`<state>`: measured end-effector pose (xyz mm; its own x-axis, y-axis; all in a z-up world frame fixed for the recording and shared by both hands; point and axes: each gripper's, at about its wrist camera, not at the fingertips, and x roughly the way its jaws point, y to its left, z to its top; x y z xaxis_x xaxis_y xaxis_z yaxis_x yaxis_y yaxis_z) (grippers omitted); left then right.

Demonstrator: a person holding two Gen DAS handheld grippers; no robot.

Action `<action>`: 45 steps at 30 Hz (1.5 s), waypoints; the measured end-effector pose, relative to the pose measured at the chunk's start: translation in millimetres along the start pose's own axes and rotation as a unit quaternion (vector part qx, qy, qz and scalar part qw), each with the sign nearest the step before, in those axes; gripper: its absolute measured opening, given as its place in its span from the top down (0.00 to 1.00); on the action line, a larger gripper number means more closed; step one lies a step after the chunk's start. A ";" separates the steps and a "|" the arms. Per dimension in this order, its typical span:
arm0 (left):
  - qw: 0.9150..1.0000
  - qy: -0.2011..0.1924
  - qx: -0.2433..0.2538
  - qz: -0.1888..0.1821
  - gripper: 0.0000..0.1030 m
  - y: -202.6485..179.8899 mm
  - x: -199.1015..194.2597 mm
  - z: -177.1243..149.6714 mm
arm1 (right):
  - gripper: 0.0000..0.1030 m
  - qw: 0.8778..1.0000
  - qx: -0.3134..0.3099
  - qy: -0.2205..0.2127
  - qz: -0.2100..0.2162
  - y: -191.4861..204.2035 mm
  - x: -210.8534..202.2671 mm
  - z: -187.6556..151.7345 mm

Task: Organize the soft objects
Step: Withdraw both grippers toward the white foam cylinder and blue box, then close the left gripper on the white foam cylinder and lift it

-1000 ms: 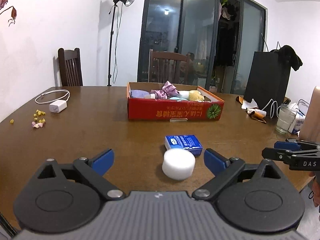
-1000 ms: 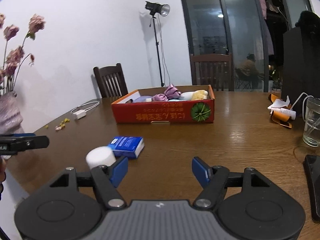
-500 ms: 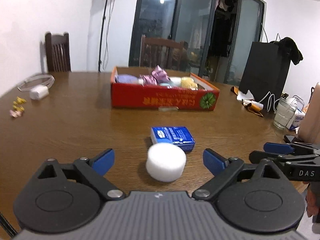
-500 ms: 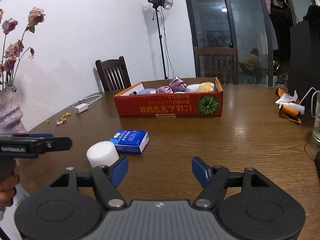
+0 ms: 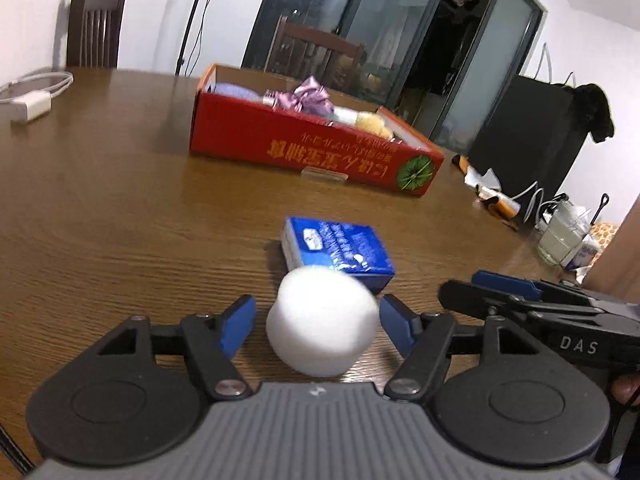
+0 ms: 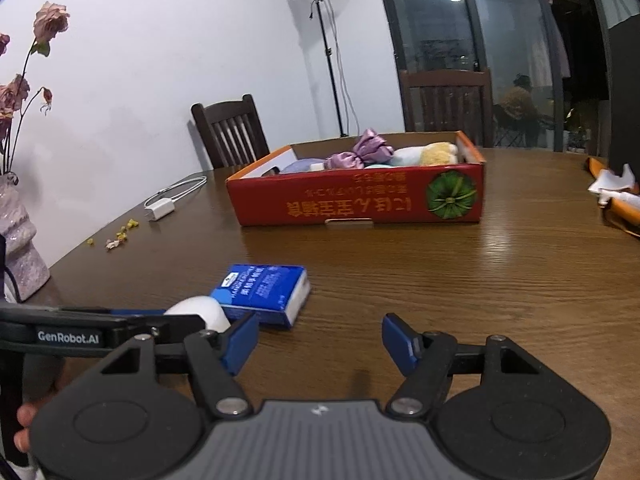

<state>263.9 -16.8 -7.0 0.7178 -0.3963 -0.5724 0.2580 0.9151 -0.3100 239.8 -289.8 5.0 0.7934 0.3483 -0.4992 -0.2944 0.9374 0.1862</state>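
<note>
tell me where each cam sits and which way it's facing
Left wrist: sits on the left gripper, looking forward and down across the wooden table at the white foam puck between its jaws, which have just been closing but are not pressing on it; the right gripper enters at right.
Right wrist: sits on the right gripper, facing the red box; its open jaws hold nothing, and the left gripper and some fingers show at left.
Shared: puck, blue pack, red box, table.

Room lighting is reading dim and warm; ceiling lamps are reflecting in the dark glass doors point(image 5: 360, 32). Glare is streaking the wooden table point(image 6: 520, 248). Fisheye distortion is bending the edges, and motion blur is softening the left wrist view.
</note>
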 end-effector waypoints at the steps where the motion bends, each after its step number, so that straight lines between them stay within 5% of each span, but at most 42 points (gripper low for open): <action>1: 1.000 -0.001 0.004 -0.001 0.31 -0.2 1.8 -0.3 | 0.36 1.000 0.000 0.004 0.001 1.1 5.6 0.7; 6: 1.000 -0.003 0.030 -0.005 0.27 -7.7 7.9 0.0 | 0.36 1.000 0.006 0.009 0.005 2.5 24.9 7.1; 8: 0.999 -0.002 0.046 0.003 0.43 -10.6 9.2 0.3 | 0.36 1.000 0.008 0.009 0.006 1.7 30.1 9.9; 9: 0.999 -0.002 0.049 0.006 0.43 -10.5 9.3 1.2 | 0.36 1.000 0.008 0.010 0.006 1.6 32.9 11.7; 22: 0.996 -0.026 -0.005 0.080 0.42 49.2 -3.3 19.9 | 0.36 0.998 -0.036 0.020 0.036 25.7 65.2 24.1; 26: 0.997 -0.030 -0.009 0.068 0.28 54.3 -6.1 20.0 | 0.28 0.997 -0.058 0.019 0.041 38.8 71.3 26.9; 30: 0.997 -0.034 -0.019 0.060 0.31 61.8 -11.9 21.0 | 0.26 0.995 -0.087 0.027 0.031 51.0 77.7 26.2; 34: 0.997 -0.037 -0.059 0.046 0.42 79.6 -23.8 22.5 | 0.28 0.996 -0.091 -0.010 -0.016 54.9 70.0 33.3; 40: 0.991 -0.062 -0.116 0.001 0.41 99.5 -45.6 24.7 | 0.35 0.992 -0.023 0.005 0.127 67.4 69.7 50.3; 45: 0.991 -0.059 -0.122 0.011 0.31 108.2 -55.4 19.4 | 0.44 0.987 -0.022 0.035 0.158 97.6 93.5 46.7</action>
<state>264.7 105.6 5.9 0.7957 -0.3511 -0.4935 0.0872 0.8727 -0.4804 310.1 -165.8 16.1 0.6195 0.6216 -0.4793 -0.5453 0.7801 0.3068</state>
